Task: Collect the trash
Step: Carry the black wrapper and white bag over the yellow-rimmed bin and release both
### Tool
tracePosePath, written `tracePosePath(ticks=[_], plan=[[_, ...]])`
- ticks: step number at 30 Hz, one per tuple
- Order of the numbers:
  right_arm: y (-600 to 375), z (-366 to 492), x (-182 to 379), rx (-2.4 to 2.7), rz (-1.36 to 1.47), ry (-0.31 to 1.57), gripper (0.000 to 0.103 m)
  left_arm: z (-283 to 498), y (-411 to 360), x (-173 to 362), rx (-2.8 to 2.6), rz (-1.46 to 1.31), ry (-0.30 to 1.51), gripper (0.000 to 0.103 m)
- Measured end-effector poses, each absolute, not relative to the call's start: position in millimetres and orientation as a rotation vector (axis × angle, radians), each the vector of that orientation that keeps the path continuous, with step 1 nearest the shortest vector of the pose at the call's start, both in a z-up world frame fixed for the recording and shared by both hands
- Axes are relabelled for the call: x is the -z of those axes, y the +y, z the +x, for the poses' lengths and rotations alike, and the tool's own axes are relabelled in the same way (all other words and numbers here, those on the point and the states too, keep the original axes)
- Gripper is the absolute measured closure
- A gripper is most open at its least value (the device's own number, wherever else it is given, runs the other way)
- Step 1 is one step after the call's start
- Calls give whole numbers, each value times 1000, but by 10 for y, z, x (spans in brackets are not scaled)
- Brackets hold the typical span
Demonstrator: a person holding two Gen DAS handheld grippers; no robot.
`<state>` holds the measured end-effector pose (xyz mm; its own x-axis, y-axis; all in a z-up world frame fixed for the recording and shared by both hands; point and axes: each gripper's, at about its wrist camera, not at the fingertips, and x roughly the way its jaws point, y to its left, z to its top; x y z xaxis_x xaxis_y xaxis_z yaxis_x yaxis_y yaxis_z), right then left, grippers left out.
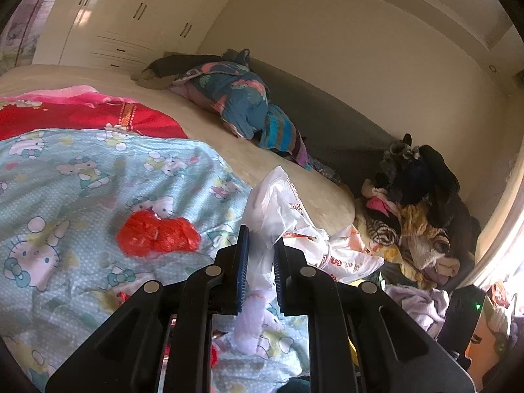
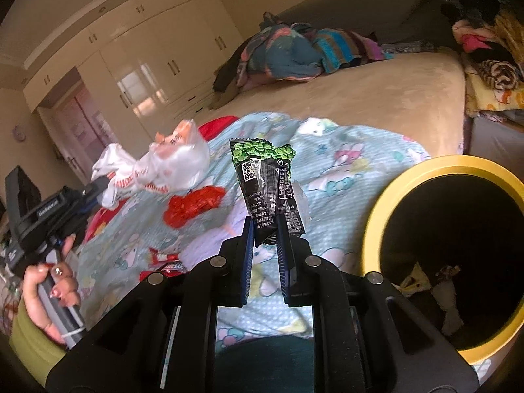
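A: Fig. key, pls. Landmark = yellow-rimmed bin [image 2: 370,229]. Which hand has what?

B: Right gripper [image 2: 265,226] — jaws clenched on the lower end of a black-and-green snack wrapper [image 2: 265,183], which stands upright just left of the bin rim, over the pale-blue cartoon quilt [image 2: 344,177]. Left gripper [image 1: 258,245] — jaws pinched on a white plastic bag [image 1: 288,216] with orange print; in the right wrist view the bag hangs in the air well left of the bin, past the wrapper. A hand [image 2: 49,291] w/ painted nails grips that tool's handle.

A: Trash not yet picked up?

B: Crumpled red plastic [image 2: 193,206] lies on the quilt, between bag and wrapper as seen from the bin. Small red-and-white wrappers [image 2: 163,262] lie nearer the cameras, also left of the bin. Some scraps already sit in the bin's dark bottom.

A: Step in hand?

B: Likely carrying the wrapper across to the bin mouth — a judgement, not a thing seen.

A: Risks?

B: 1) Wrapper is held only by its lower end, so it may swing or slip and land on the quilt beside the bin, esp. if let go short of the rim. 2) Bag is thin and slack — it may slide out of the left jaws, or drape over the red plastic and hide it. 3) Light film can cling to the pads at release.
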<state>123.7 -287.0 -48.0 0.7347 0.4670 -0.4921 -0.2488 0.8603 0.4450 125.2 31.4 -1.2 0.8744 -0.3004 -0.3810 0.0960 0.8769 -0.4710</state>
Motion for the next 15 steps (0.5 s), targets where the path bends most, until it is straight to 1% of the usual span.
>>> tracePosePath(ticks=[15], plan=[[-3382, 1197, 476, -300, 450, 582, 93, 1264, -189, 89, 311, -381, 516, 89]])
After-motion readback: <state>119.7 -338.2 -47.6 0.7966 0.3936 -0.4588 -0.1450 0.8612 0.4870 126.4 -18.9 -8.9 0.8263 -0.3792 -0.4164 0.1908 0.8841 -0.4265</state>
